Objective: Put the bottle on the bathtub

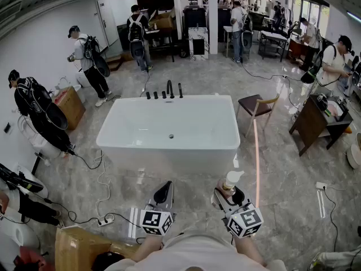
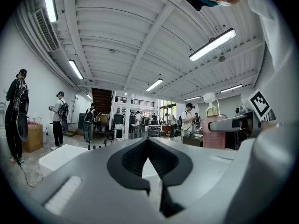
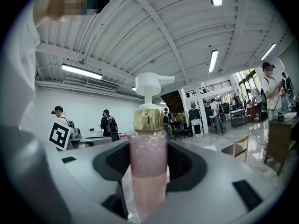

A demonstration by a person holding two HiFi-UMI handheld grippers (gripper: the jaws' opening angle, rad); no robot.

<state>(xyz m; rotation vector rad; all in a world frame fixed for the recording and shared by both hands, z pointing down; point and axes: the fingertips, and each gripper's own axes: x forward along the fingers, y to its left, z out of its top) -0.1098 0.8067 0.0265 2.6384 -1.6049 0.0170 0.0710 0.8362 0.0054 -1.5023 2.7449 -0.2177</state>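
At the left, cables point(image 1: 101, 176) trailed beside the white bathtub point(image 1: 113, 130), low enough not to block the way. The left gripper point(image 1: 163, 194) was clenched on nothing, its jaws meeting, probably idle while the other did the carrying. Ahead, the tub's near rim seemed bare, though the steep view made that hard to confirm. Black faucet fittings point(image 1: 168, 90) stood on the far rim. The right gripper point(image 1: 228, 195) was grasping the pink pump bottle point(image 1: 232, 180) upright around its body, short of the tub and not yet on it. That hold would likely let it be set down on its base. A wooden chair point(image 1: 256, 104) stood at the right, well apart from the tub's near side.
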